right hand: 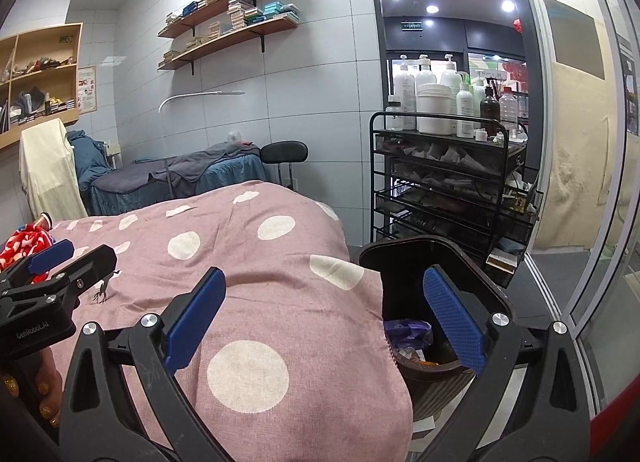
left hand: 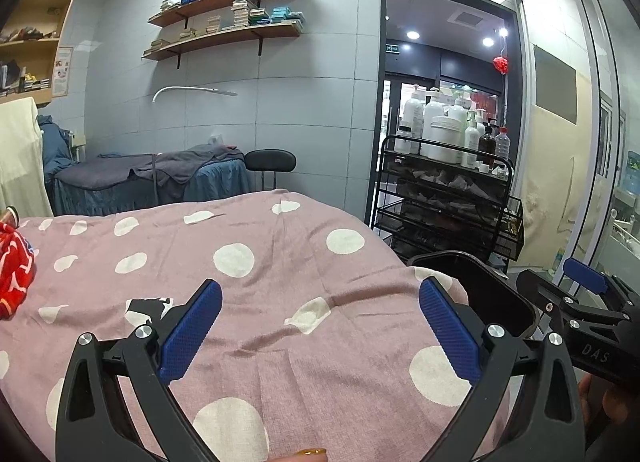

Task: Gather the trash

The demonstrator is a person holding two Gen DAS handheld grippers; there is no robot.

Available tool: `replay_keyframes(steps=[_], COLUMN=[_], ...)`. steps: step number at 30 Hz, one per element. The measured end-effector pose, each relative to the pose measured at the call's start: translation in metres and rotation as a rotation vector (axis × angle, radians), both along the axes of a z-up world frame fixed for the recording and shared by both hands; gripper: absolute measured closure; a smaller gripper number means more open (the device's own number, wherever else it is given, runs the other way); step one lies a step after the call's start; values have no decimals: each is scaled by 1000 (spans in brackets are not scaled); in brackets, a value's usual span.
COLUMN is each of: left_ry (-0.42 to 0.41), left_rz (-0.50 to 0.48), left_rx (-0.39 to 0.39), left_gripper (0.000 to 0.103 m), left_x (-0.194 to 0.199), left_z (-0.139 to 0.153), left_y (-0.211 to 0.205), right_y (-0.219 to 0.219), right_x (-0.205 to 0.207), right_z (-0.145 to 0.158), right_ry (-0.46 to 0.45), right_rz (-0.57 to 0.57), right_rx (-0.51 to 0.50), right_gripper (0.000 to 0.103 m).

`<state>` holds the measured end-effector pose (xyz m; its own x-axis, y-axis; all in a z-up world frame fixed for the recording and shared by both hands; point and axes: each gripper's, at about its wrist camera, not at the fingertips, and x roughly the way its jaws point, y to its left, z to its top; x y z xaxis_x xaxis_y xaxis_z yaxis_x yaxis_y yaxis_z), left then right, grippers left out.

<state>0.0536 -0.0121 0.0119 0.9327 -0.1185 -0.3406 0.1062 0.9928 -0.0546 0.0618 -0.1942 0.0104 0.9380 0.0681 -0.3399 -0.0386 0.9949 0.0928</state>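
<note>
Trash: purple crumpled wrappers and scraps (right hand: 408, 336) lay inside the dark brown plastic waste bin (right hand: 480, 262), which stood on the floor just beside the bed's right edge; no loose litter showed plainly on the bed
Bed: pink cotton cover with white polka dots (left hand: 280, 262) lay bare between both tools; a red patterned cloth bundle (left hand: 14, 266) sat at its far left edge, whether trash or not I could not tell
Left tool (left hand: 320, 326): blue-padded fingers stood wide apart over the cover, gripping nothing
Right tool (right hand: 324, 318): fingers stood wide apart, empty, one over the cover and one over the bin mouth
Step in hand: seemingly between pickups, with some trash already binned
Next move: likely needed a search for the next piece, perhaps toward the red bundle, then a closing pinch and a carry to the bin
Writing: "DAS" on the right tool's body in the left view; "GenRobot.AI" on the left tool's body in the right view; wall signs too small to read
</note>
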Motion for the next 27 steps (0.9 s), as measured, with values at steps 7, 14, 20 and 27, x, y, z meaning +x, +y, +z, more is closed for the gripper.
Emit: replay_keyframes(steps=[7,14,20,27], left_ry=[0,4,2,0], left_rz=[-2,-4,-5,-5], left_rx=[-1,2,2,5], left_gripper=[5,5,5,5], left_x=[0,-1,-1,-2], left_z=[0,1,2,3], left_y=[0,-1,-2,-3], right_y=[1,0,1,2], right_x=[2,2,3,3], right_z=[-1,-2,-1,0], right_ry=[6,5,4,2], right_rz=[1,-1,1,4], right_rx=[-1,6,9,9], right_gripper=[5,5,5,5])
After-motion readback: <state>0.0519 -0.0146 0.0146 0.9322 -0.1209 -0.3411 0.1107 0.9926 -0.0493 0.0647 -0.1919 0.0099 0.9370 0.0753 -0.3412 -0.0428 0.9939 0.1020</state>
